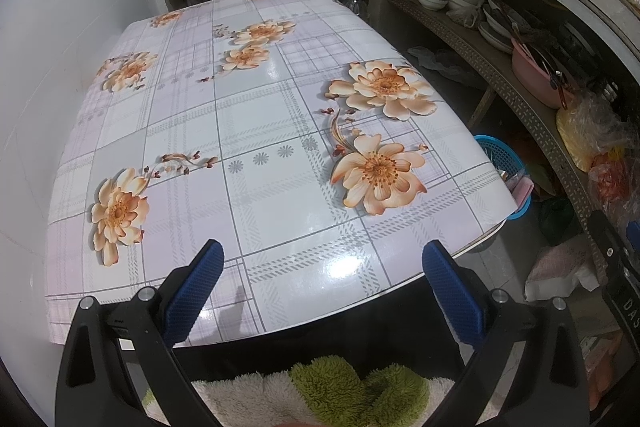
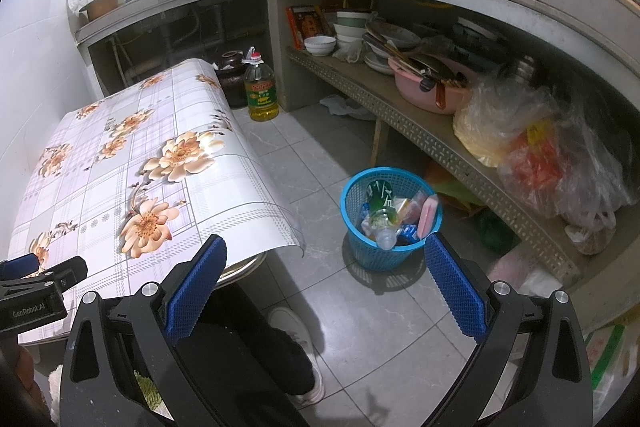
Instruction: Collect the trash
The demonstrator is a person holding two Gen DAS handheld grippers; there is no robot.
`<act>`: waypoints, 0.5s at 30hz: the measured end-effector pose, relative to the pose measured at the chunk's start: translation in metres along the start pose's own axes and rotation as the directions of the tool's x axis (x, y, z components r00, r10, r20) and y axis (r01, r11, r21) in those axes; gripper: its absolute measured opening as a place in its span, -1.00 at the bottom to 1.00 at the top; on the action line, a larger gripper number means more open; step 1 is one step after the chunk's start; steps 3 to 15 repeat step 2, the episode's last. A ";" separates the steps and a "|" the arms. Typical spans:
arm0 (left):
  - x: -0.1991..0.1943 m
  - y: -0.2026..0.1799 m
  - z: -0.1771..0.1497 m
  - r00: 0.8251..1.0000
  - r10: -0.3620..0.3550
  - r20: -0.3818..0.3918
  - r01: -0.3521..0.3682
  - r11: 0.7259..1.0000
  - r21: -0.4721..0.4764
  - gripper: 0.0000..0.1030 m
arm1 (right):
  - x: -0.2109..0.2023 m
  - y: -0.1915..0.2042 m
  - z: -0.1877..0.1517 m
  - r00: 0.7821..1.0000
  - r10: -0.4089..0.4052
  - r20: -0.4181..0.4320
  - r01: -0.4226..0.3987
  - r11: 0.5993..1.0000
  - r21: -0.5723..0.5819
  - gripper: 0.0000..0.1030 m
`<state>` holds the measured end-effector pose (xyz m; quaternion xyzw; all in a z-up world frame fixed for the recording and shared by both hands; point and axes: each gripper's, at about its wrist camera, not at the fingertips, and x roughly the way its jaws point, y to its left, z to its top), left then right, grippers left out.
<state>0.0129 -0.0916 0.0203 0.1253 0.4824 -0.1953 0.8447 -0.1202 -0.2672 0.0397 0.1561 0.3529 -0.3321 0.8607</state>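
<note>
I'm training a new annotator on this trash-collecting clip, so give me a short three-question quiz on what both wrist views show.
1. True or false: the left hand-held gripper holds a piece of trash.
2. Where does the blue basket stand? A) on the table B) on the floor beside the table C) on the shelf
3. Name one item visible inside the basket.

Key:
1. False; its jaws are open and empty above the flowered table, as are those of the right hand-held gripper.
2. B.
3. The green bottle, lying neck-down among wrappers.
</note>
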 end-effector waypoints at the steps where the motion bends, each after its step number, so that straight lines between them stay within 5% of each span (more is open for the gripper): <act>1: 0.000 0.000 0.000 1.000 0.000 -0.001 0.000 1.000 0.000 0.89 | 0.000 0.000 0.000 1.000 0.000 0.000 0.000 1.000 0.000 0.85; 15: 0.000 0.000 -0.001 1.000 -0.001 -0.002 0.001 1.000 -0.001 0.89 | 0.000 0.000 0.000 1.000 0.000 0.000 0.000 1.000 -0.001 0.85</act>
